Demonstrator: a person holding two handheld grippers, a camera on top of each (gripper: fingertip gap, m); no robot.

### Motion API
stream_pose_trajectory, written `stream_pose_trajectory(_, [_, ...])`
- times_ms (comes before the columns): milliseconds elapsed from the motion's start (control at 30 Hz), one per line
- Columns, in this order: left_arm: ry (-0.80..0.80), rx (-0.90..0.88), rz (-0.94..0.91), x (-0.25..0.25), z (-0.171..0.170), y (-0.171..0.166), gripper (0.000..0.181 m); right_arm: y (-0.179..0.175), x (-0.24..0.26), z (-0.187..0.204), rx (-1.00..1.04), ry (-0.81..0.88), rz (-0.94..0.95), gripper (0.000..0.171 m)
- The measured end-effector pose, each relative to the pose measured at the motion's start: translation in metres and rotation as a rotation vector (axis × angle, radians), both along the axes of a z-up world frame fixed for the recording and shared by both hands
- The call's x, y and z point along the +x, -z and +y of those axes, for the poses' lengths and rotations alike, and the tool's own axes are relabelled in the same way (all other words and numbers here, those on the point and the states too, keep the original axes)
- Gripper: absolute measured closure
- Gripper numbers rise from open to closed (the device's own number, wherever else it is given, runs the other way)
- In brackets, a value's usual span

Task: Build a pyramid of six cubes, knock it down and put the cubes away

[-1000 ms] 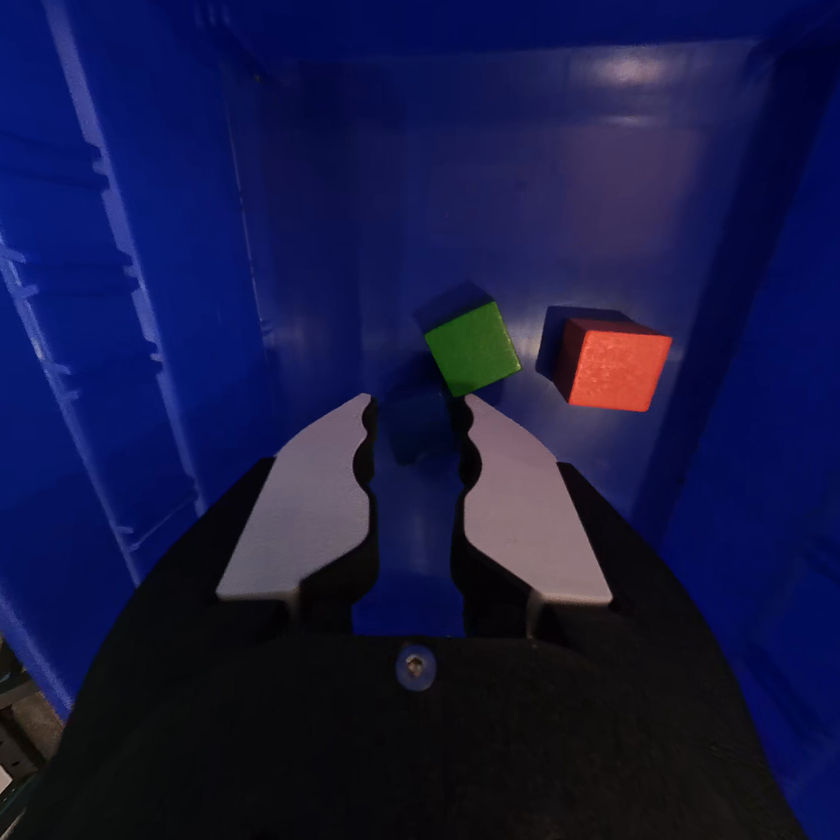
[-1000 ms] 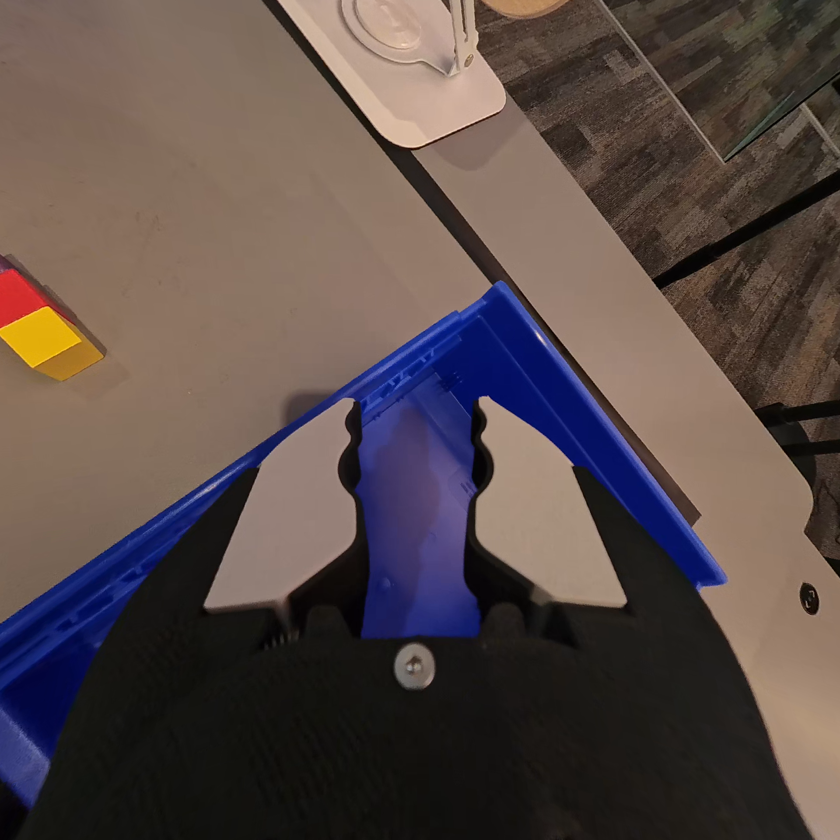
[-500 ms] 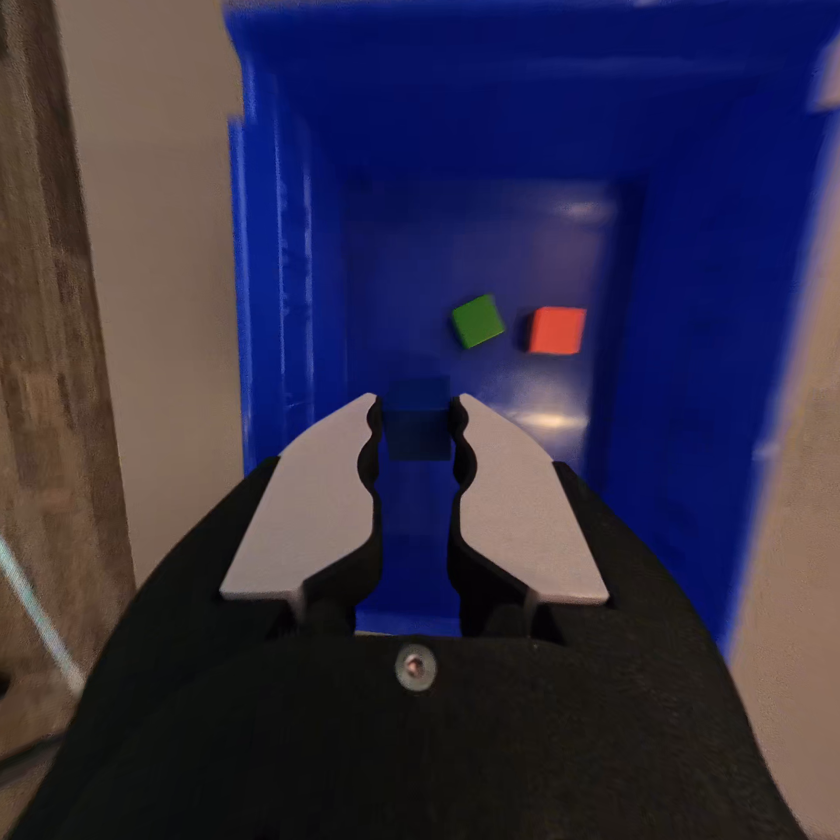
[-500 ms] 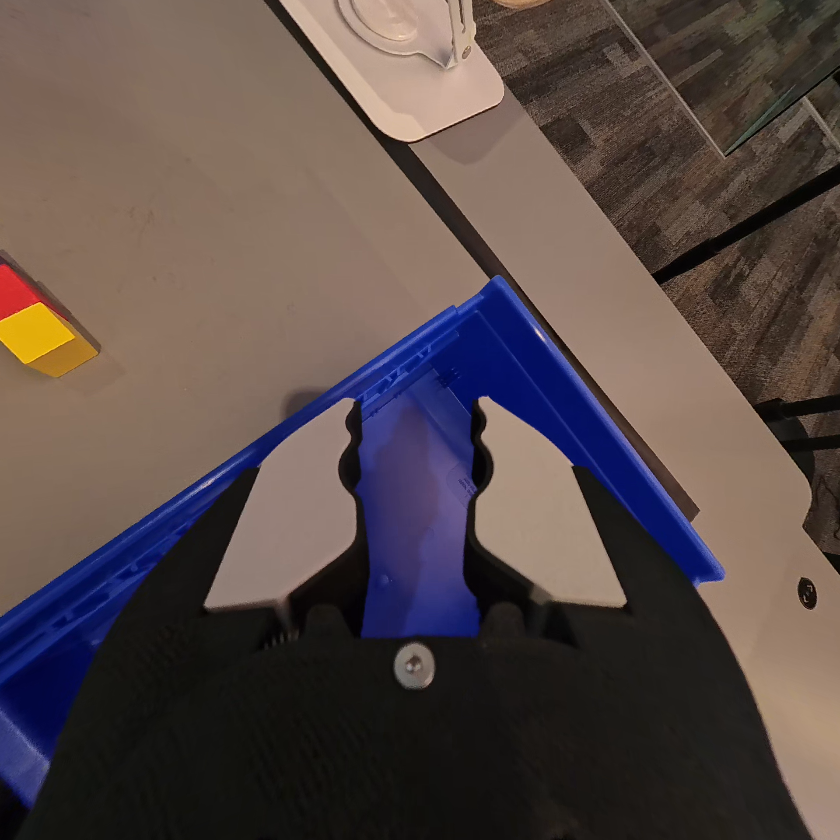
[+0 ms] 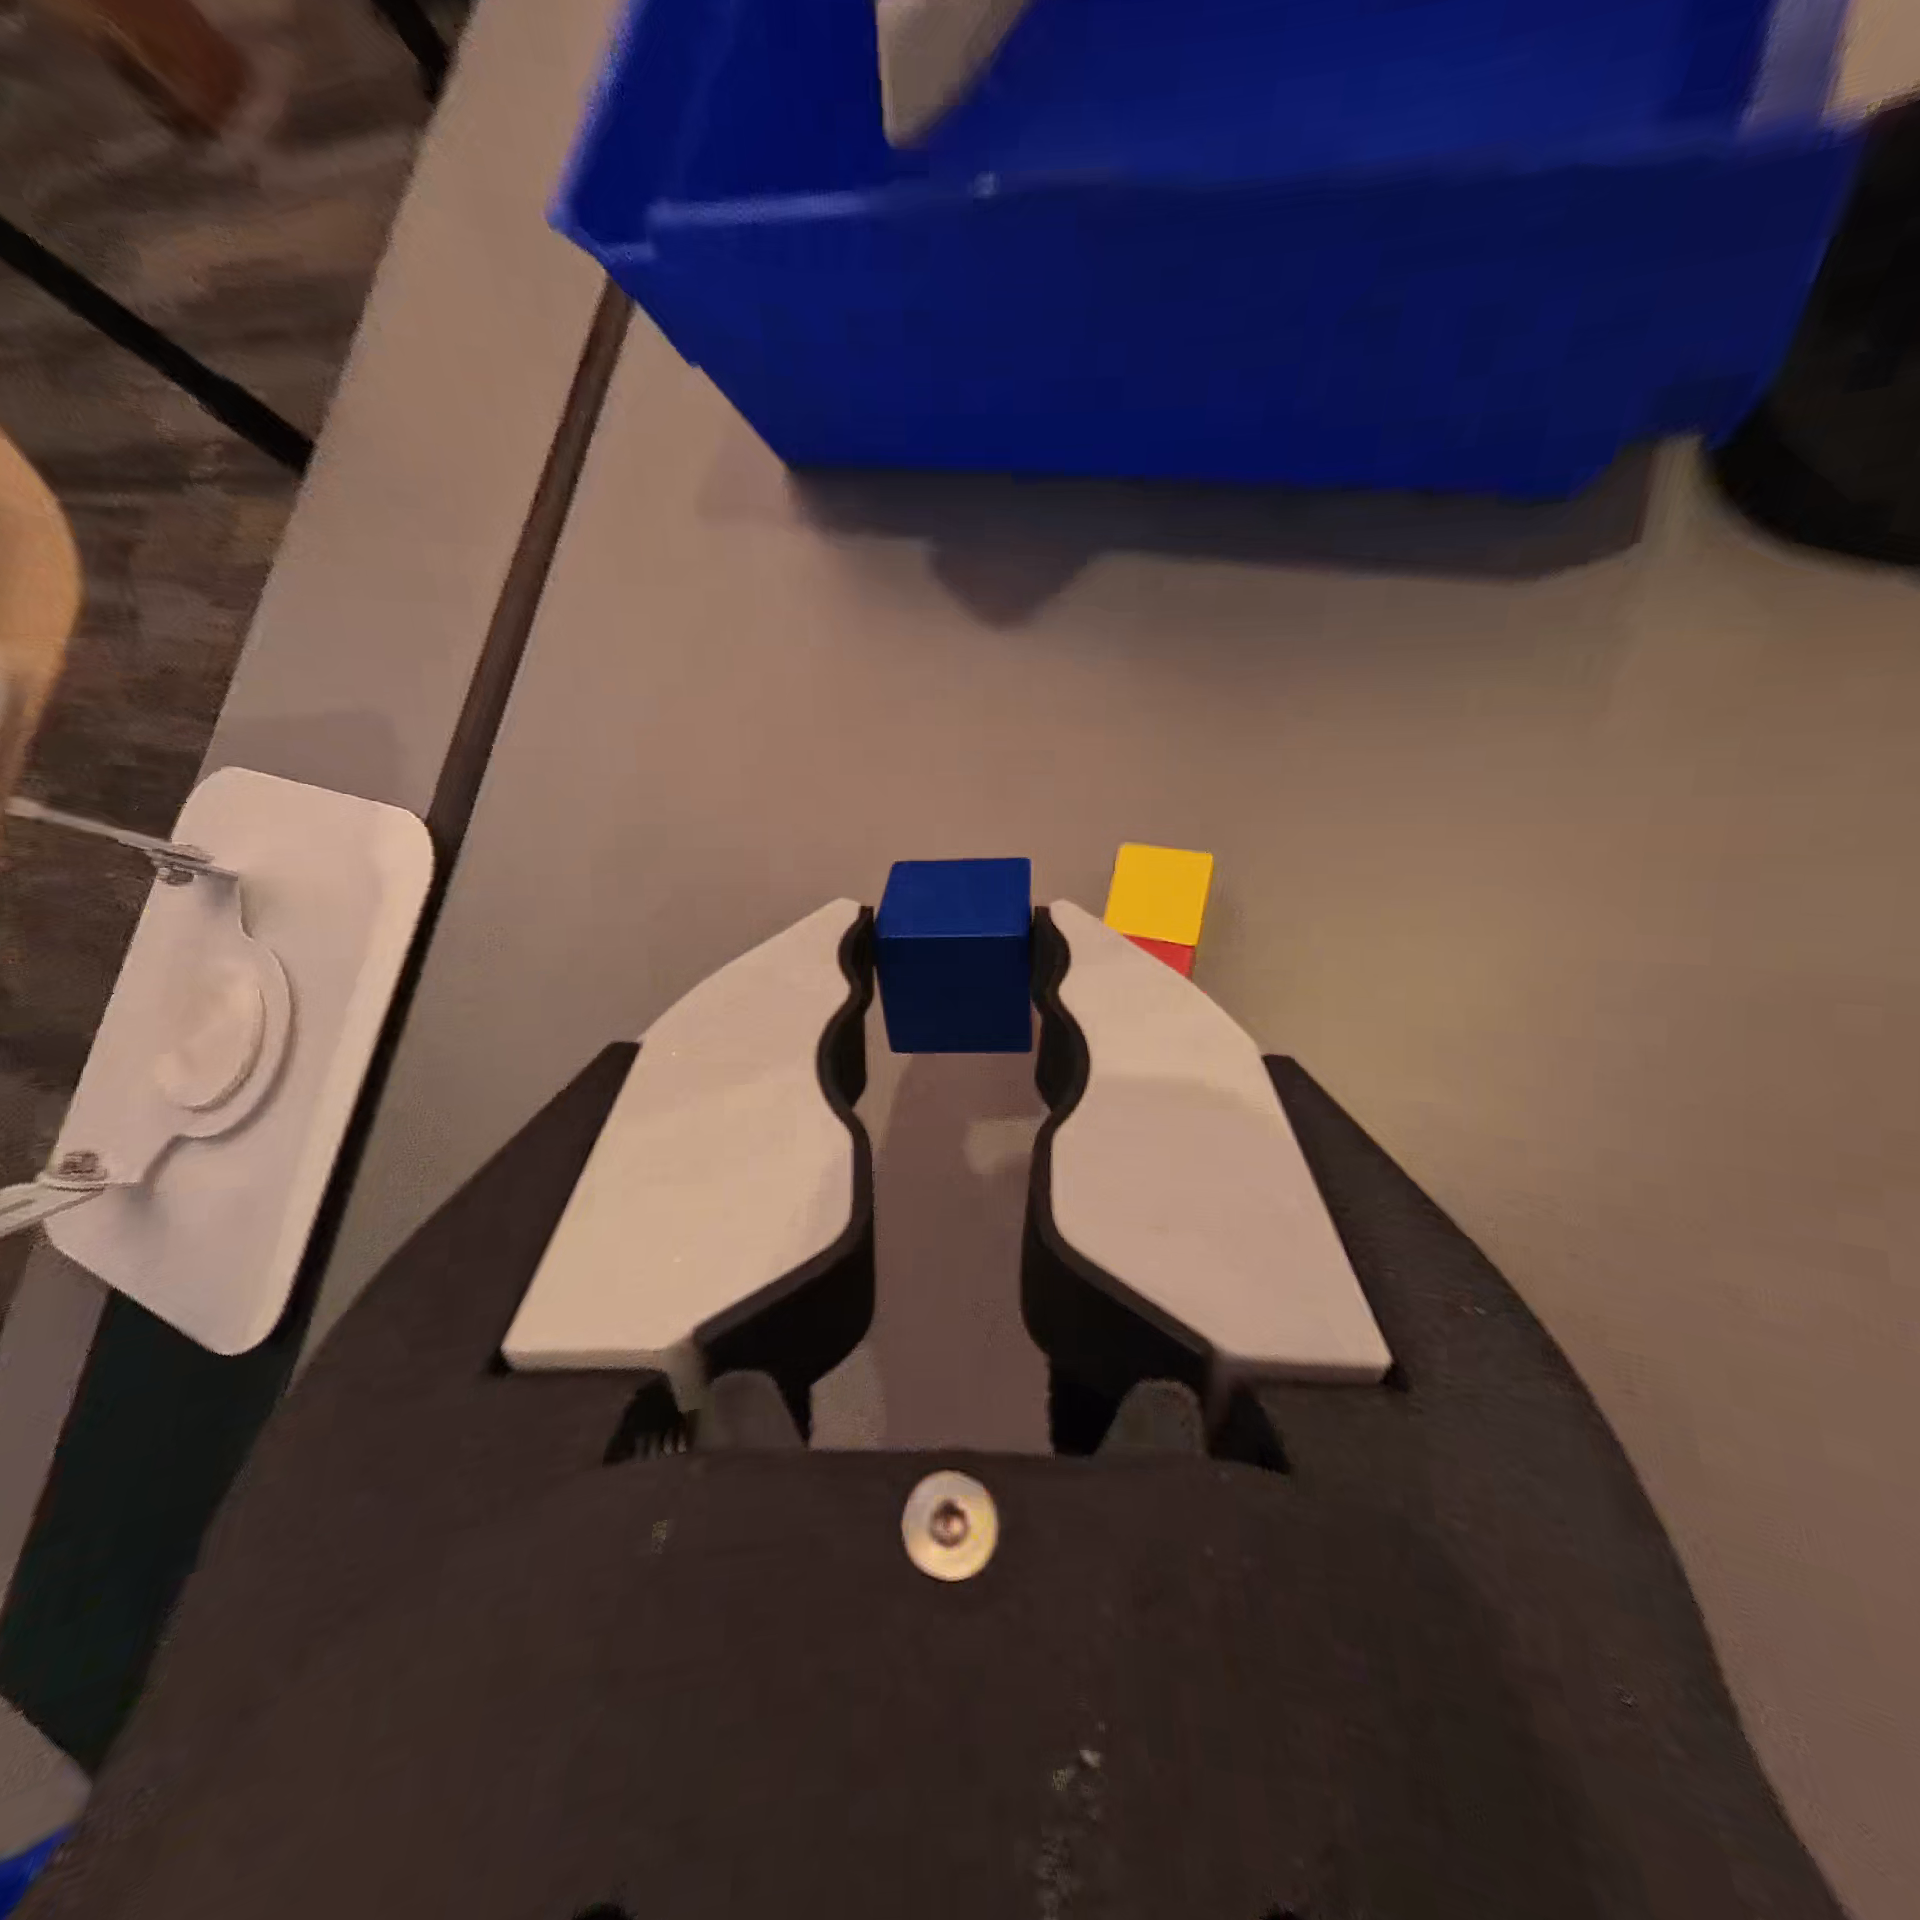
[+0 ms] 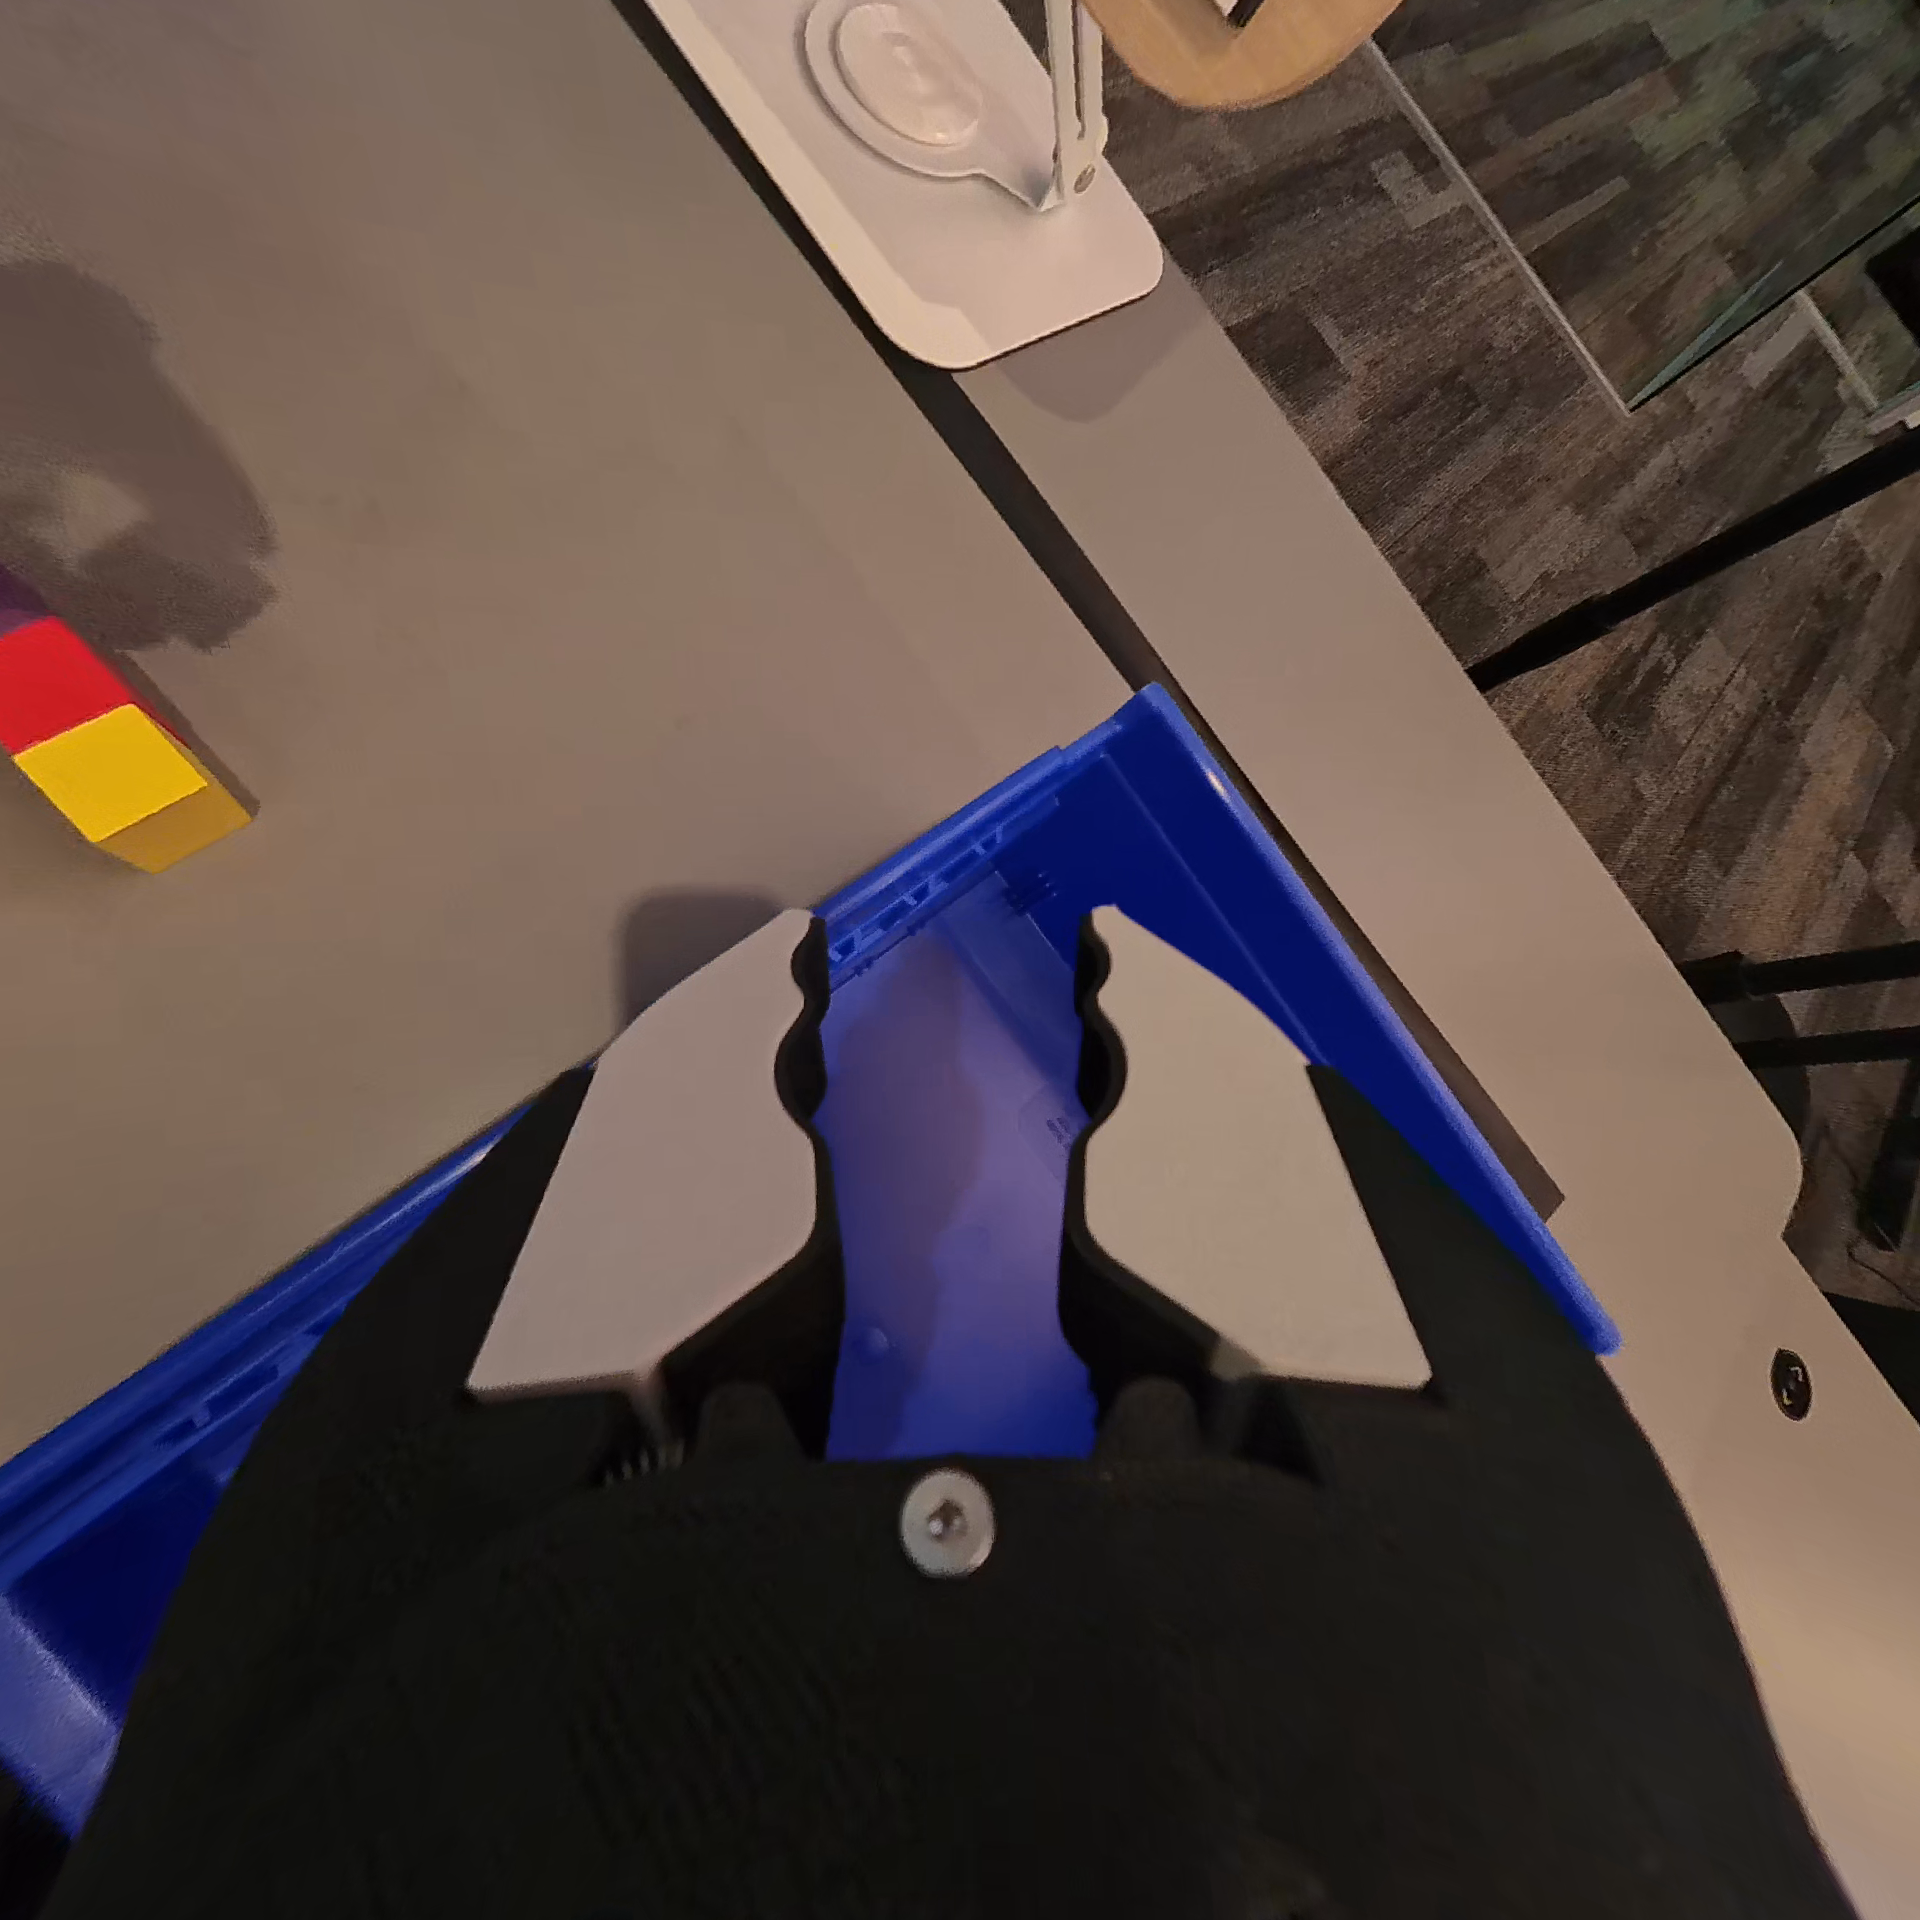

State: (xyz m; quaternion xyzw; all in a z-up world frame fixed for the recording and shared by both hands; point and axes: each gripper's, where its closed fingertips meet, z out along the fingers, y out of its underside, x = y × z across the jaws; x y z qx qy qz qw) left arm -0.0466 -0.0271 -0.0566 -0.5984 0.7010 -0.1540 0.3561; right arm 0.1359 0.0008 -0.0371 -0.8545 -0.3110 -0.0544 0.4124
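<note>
My left gripper point(image 5: 954, 914) is shut on a dark blue cube point(image 5: 954, 966), held at the fingertips over the grey table. A yellow cube point(image 5: 1158, 896) and a red cube point(image 5: 1169, 954) sit touching each other just to its right. The blue bin point(image 5: 1195, 332) stands beyond. My right gripper point(image 6: 951, 925) is open and empty above a corner of the bin point(image 6: 1299, 935). In the right wrist view the yellow cube point(image 6: 114, 774) and red cube point(image 6: 52, 686) lie at the far left, with a purple cube's edge point(image 6: 16, 603) behind them. The bin's floor is hidden.
A white flat stand base point(image 5: 239, 1049) lies at the table's left edge and shows in the right wrist view too point(image 6: 935, 156). A seam splits the tabletop point(image 5: 520, 644). Carpet floor lies past the edge point(image 6: 1558, 416). A finger of the right gripper point(image 5: 935, 62) hangs over the bin. My right fingertips sit around 20 cm from my left ones. Between my left fingertips and the white flat stand base point(image 5: 239, 1049) there is roughly 35 cm. My right wrist view point(image 6: 863, 78) looks at it from another angle.
My left gripper rose out of the bin with the blue cube and swung over the table beside the yellow and red cubes. The right gripper has hardly moved.
</note>
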Motion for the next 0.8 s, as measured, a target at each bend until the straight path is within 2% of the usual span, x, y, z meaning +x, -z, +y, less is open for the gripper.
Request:
stream_pose_trajectory(100, [0.029,0.021,0.065,0.01,0.004,0.028,0.153,-0.005,0.001,-0.001,0.015,0.004,0.01,0.125])
stream_pose_trajectory(200, [0.075,-0.129,0.062,0.016,-0.009,0.033,0.153,-0.006,0.002,-0.001,0.018,0.005,0.011,0.125])
stream_pose_trajectory(267, [0.099,-0.168,0.067,0.018,-0.014,0.033,0.153,-0.006,0.003,-0.001,0.014,0.006,0.013,0.125])
stream_pose_trajectory(500, [0.17,-0.107,0.179,0.017,-0.025,0.048,0.153,-0.003,0.008,-0.003,-0.005,0.019,0.007,0.125])
stream_pose_trajectory(800, [0.155,-0.063,0.271,0.013,-0.021,0.063,0.152,0.001,0.01,-0.004,-0.021,0.021,0.009,0.125])
